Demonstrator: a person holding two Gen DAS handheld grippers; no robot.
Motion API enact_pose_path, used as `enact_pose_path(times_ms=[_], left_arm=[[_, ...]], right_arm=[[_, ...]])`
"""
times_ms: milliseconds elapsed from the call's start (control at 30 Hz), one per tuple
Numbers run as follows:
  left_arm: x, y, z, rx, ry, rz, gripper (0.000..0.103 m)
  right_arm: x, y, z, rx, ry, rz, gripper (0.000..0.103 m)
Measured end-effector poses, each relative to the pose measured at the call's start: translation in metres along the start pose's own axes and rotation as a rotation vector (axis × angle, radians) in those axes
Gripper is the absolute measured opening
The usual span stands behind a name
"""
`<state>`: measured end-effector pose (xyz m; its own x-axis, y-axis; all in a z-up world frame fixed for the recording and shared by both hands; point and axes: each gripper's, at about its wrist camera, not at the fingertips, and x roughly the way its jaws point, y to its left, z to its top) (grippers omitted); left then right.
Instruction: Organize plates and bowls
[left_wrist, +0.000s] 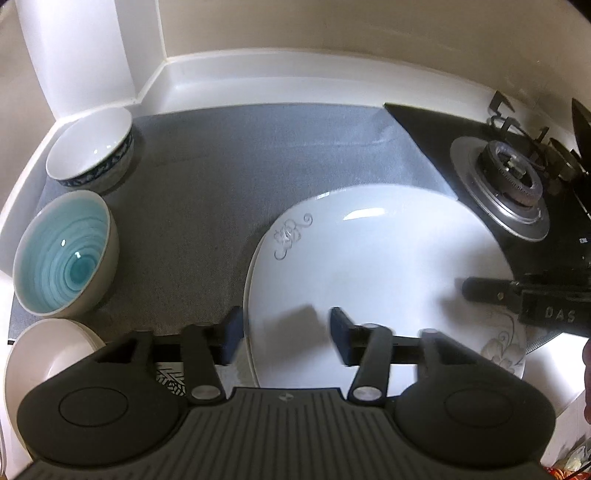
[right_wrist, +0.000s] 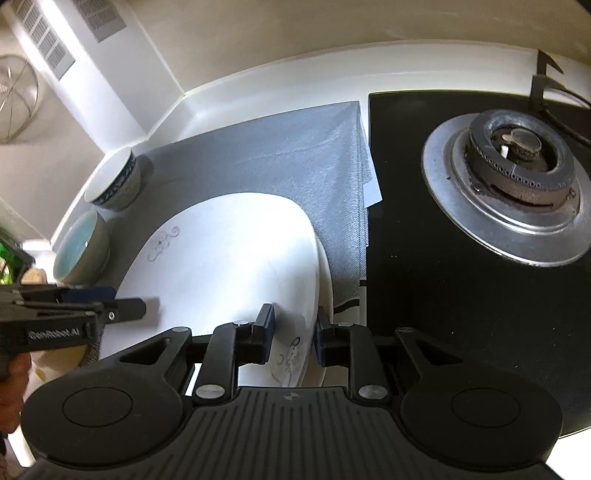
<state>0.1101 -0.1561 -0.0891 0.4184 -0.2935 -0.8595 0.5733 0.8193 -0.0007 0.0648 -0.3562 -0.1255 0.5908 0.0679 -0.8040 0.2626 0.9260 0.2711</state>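
A large white plate (left_wrist: 373, 266) with grey floral marks lies over the grey mat; it also shows in the right wrist view (right_wrist: 229, 258). My left gripper (left_wrist: 286, 334) is open and straddles the plate's left rim, one finger on each side. My right gripper (right_wrist: 293, 334) straddles the plate's right rim with its jaws close to it; contact is unclear. A blue-patterned white bowl (left_wrist: 92, 151), a teal-glazed bowl (left_wrist: 62, 254) and a plain white bowl (left_wrist: 48, 365) stand in a row at the left.
A grey mat (left_wrist: 229, 173) covers the counter. A black gas hob with a burner (right_wrist: 517, 177) lies at the right, its edge close to the plate. A white wall and a raised counter rim (left_wrist: 295, 70) close off the back and left.
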Motion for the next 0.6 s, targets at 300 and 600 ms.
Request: enact_pose_path(times_ms=[300, 600], left_arm=[[-0.020, -0.005, -0.002, 0.018, -0.083, -0.024, 0.096], [-0.043, 0.008, -0.006, -0.030, -0.158, -0.033, 0.103]], right_arm=[[-0.004, 0.016, 0.006, -0.077, 0.013, -0.039, 0.050], [-0.029, 0.017, 0.020, -0.085, -0.053, -0.068, 0.072]])
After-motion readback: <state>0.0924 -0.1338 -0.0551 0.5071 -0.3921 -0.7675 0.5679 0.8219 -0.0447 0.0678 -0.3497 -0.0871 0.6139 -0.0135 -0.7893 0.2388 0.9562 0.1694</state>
